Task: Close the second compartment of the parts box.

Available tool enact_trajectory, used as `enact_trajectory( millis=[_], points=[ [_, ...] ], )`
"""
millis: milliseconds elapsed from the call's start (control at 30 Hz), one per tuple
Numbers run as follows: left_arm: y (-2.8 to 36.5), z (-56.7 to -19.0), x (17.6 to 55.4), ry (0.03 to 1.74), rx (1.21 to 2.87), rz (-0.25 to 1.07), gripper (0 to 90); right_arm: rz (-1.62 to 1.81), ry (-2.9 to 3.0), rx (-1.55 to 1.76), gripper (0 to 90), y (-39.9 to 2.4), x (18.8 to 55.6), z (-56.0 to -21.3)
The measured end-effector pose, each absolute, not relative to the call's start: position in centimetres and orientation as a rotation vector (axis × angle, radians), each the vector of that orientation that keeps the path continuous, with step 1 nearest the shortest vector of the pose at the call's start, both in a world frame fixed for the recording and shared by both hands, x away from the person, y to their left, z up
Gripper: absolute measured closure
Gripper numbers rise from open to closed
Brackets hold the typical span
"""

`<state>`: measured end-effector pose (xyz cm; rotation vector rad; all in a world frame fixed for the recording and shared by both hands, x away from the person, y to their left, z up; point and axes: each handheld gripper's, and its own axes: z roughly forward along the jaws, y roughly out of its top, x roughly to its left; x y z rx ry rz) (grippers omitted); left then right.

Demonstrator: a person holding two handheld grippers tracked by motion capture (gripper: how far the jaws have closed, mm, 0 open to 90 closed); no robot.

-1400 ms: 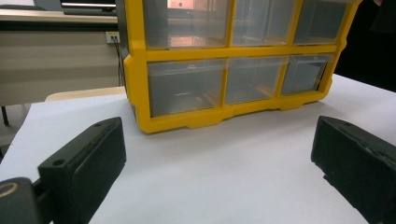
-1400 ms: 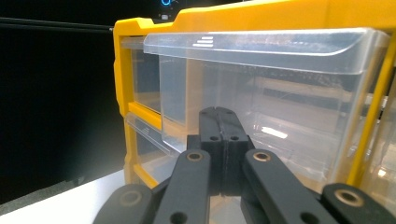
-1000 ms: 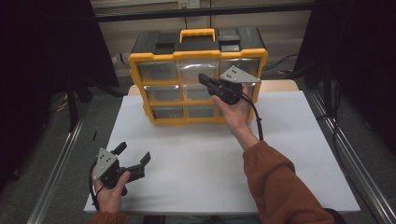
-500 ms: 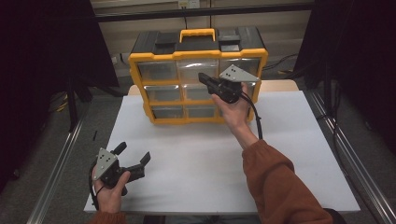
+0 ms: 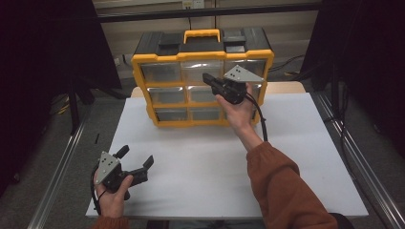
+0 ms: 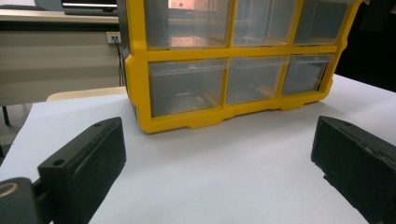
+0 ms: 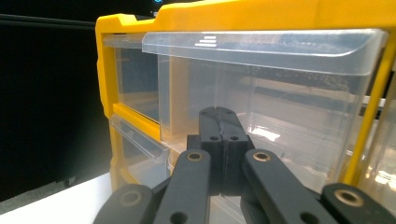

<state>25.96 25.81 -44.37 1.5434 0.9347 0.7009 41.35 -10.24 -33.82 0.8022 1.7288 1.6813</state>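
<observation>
Nothing had moved since earlier: the right claw (image 5: 208,78), jaws pressed together and empty, pointed at the yellow drawer cabinet (image 5: 139,86) at the bench's (image 5: 200,162) far edge; the left claw (image 5: 137,158) rested wide open, empty, near the front.

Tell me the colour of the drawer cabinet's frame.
The drawer cabinet's frame is yellow, clearest in the left gripper view.

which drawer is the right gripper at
The top middle drawer: the shut right gripper points at its front, while the other drawers in the yellow organizer sit off to the sides or below.
</observation>
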Motion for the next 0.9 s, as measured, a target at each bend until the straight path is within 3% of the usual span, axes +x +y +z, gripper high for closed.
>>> enact_trajectory(
  millis=[900],
  points=[
    [25.8, -44.4, 26.0, 0.926, 1.550, 0.693, 3.2, 1.646, 1.708, 0.845, 90.0, -10.8, 42.4, -33.9]
  ],
)
